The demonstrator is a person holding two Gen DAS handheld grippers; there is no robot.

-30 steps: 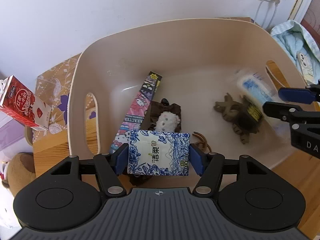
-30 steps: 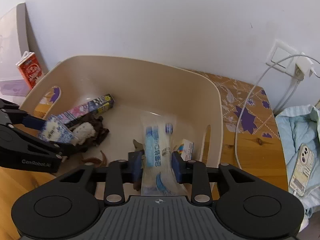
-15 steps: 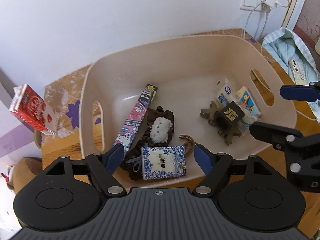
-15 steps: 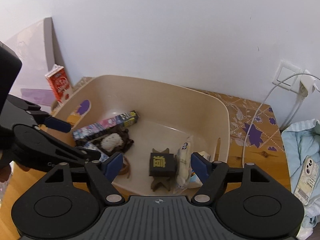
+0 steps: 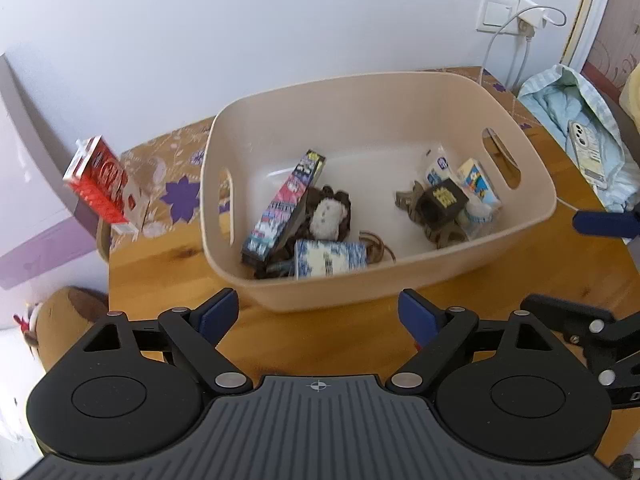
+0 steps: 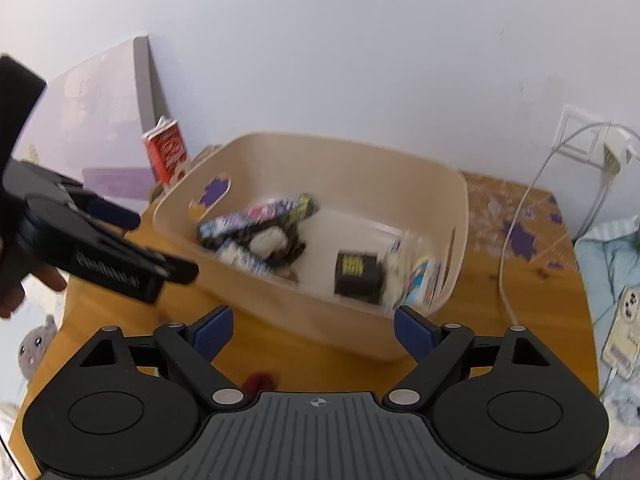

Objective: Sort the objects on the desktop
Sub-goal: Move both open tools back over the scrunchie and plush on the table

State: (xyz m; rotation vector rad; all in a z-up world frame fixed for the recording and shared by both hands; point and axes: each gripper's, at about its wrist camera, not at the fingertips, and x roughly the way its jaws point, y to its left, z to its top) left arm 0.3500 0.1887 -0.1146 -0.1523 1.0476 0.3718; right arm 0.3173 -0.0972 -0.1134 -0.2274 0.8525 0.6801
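A beige basket (image 5: 376, 80) stands on the wooden table. In it lie a blue-and-white tissue pack (image 5: 330, 258), a long cartoon box (image 5: 282, 208), a white-and-brown plush (image 5: 328, 214), a black cube (image 5: 444, 200), a white pouch (image 5: 438, 166) and a small colourful carton (image 5: 478, 182). My left gripper (image 5: 318, 312) hangs before the basket's front wall, its jaws opening wide with nothing between them. My right gripper (image 6: 312, 328) is also short of the basket (image 6: 352, 148), its jaws opening and holding nothing. The left gripper (image 6: 156, 244) shows at the left in the right wrist view.
A red milk carton (image 5: 98, 180) stands left of the basket on a patterned cloth. A phone (image 5: 586, 152) lies on blue fabric at the right, with a white cable running to a wall socket (image 5: 524, 24). A small red thing (image 6: 258, 382) lies on the table under my right gripper.
The left gripper let go of the tissue pack and the right let go of the white pouch; both now lie in the basket. Both grippers drew back and up out of it, jaws widening.
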